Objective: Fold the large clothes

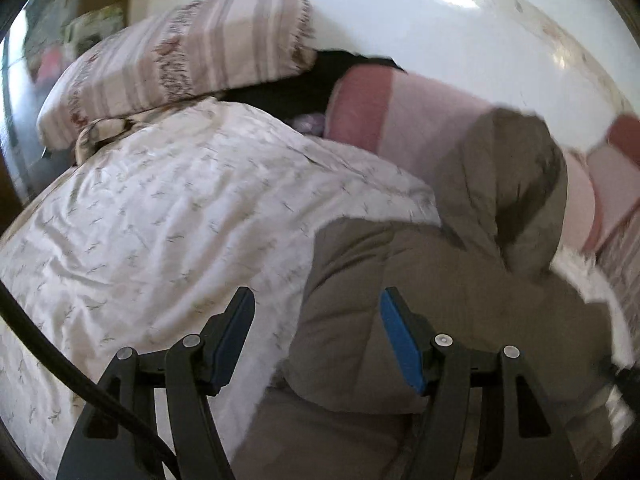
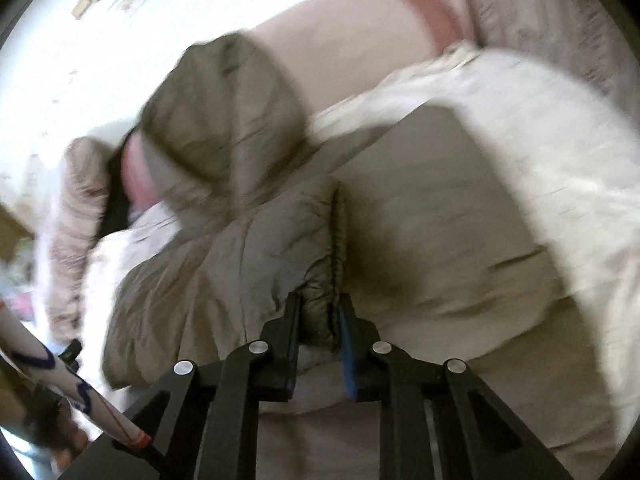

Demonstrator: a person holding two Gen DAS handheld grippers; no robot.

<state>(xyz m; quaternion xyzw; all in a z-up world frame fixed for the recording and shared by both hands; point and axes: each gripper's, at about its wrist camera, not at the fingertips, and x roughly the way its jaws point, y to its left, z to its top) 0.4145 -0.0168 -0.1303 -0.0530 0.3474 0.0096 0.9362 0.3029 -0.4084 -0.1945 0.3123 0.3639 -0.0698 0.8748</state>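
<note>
An olive-brown padded jacket [image 1: 400, 264] lies on the bed, its hood [image 1: 500, 168] bunched up toward the far side. My left gripper [image 1: 316, 296] hovers open over the jacket's left edge, where it meets the white cover, with nothing between the pads. In the right wrist view the same jacket [image 2: 248, 240] is spread out with the hood [image 2: 224, 100] at the far end. My right gripper [image 2: 320, 298] is shut on a thick raised fold of the jacket, both pads pressing its stitched edge.
A white patterned duvet [image 1: 160, 200] covers the bed on the left. A striped pillow [image 1: 180, 52], a dark cloth [image 1: 300, 84] and a pink blanket [image 1: 408, 112] lie against the white wall [image 1: 440, 20]. A white patterned sleeve [image 2: 60, 376] shows at lower left.
</note>
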